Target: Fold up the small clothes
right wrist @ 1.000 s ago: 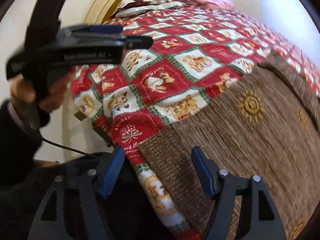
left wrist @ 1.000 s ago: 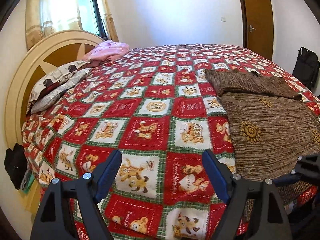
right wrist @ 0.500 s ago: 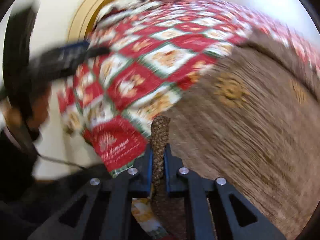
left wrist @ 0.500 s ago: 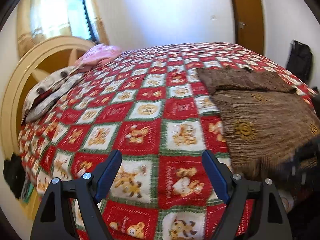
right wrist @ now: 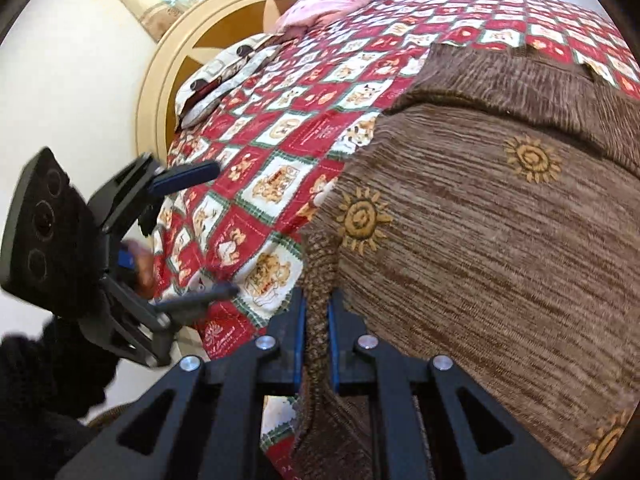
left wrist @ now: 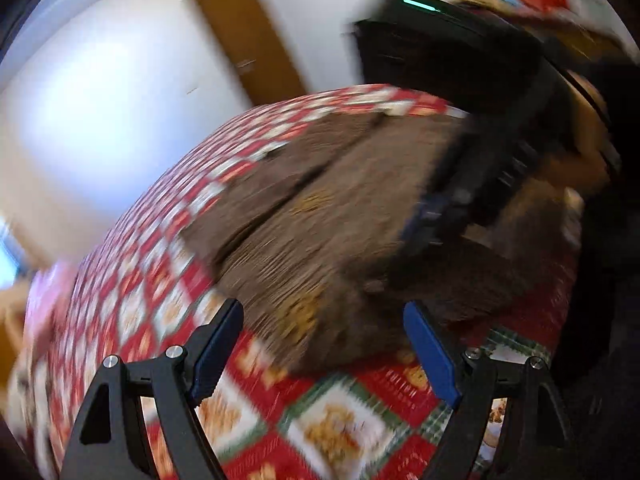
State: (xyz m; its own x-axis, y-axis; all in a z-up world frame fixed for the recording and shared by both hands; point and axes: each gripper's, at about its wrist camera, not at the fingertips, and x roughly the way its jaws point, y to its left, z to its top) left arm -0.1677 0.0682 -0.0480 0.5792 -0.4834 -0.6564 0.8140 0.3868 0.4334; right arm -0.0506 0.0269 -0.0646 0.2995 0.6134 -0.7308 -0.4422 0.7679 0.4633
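Brown knitted sun-patterned garment (right wrist: 500, 248) hem is pinched by right gripper (right wrist: 316, 344); wide-open, empty left gripper (left wrist: 324, 344) should next take the other corner.

I count one brown ribbed knit garment (right wrist: 500, 240) with yellow sun motifs and three visible suns. One red-and-white patchwork quilt (right wrist: 320, 92), two pillows (right wrist: 224, 76).

Open red-and-white patchwork quilt (right wrist: 280, 176) left of the brown sun-patterned knit garment (right wrist: 480, 240); room to pass there. Far left, patterned pillows (right wrist: 224, 76) and round cream headboard (right wrist: 168, 72) block.
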